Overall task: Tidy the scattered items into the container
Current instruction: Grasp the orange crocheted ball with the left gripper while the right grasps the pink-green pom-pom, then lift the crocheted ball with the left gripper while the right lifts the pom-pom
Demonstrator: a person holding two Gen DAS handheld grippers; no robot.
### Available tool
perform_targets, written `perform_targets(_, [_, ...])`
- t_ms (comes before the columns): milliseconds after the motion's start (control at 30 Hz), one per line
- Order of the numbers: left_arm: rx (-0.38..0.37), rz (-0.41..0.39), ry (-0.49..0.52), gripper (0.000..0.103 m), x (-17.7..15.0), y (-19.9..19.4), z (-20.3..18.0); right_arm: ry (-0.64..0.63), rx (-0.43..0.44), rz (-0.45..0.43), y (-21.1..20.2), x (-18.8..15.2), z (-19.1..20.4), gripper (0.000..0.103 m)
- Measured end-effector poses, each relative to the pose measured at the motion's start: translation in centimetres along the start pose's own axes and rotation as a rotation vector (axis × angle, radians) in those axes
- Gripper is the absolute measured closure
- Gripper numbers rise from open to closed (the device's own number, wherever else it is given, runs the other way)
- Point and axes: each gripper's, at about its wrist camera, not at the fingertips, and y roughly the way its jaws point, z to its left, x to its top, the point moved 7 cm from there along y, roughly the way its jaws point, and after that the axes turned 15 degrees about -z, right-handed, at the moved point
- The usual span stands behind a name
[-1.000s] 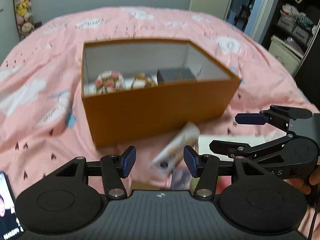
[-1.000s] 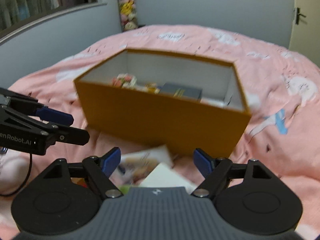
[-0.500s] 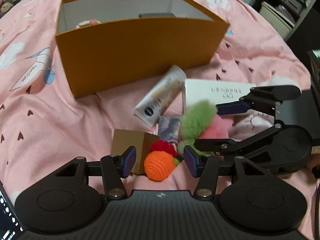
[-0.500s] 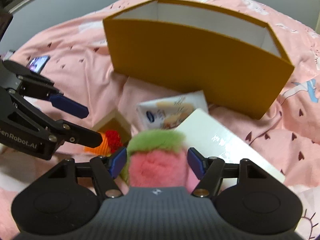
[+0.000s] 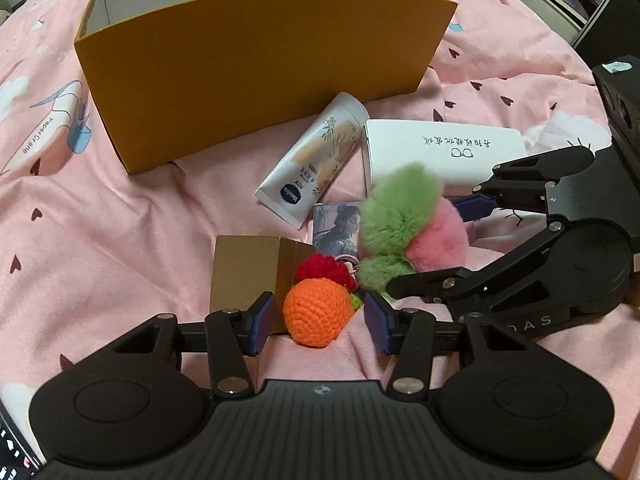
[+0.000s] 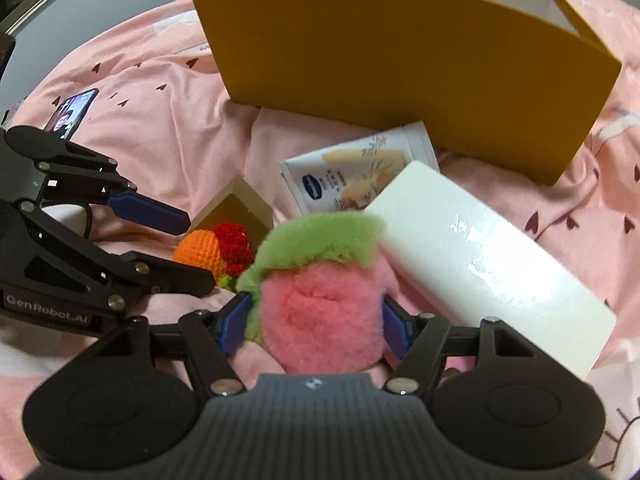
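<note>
An orange crochet ball (image 5: 318, 314) joined to a red one (image 5: 324, 268) lies on the pink bedspread. It sits between the pads of my left gripper (image 5: 318, 322), whose jaws are closing, with a gap on both sides. A pink and green plush (image 6: 320, 300) lies between the pads of my right gripper (image 6: 316, 320). Its fur brushes the pads but does not look squeezed. The open orange box (image 5: 260, 60) stands behind the pile. In the right wrist view the left gripper (image 6: 198, 252) straddles the orange ball (image 6: 200, 254).
Around the pile lie a cream tube (image 5: 316, 160), a white box (image 5: 440, 148), a small gold box (image 5: 244, 268) and a picture card (image 5: 336, 228). A lit phone (image 6: 72, 114) rests on the bed to the left. Shelves stand beyond the bed's far right.
Both grippers have sunk and tipped down from the box toward the pile. The plush has come between the right pads, the orange ball between the left pads, which have narrowed.
</note>
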Motion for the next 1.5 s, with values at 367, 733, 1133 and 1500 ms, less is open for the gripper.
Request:
perform_targets(367, [-0.041,0.02,0.019,0.052,-0.5,0.6,-0.4,0.044,0.013,0.014,0.3,-0.4,-0.6,0.033])
perform_targets(733, [-0.061,0.042,0.011,0.05,-0.9,1.8,-0.6,0.046,0.006,0.022,0.5,-0.5,-1.0,0.035])
perform_targets(1133, [-0.08,0.043,0.042,0.046,-0.8,2.0,-0.8,0.051,0.002,0.003,0.7,-0.6,-1.1,0.051])
perform_targets(1500, [-0.113,0.072,-0.035,0.041,-0.3,2.9,-0.1,-0.017,-0.056,-0.021,0.1,-0.3,-1.0,0.051])
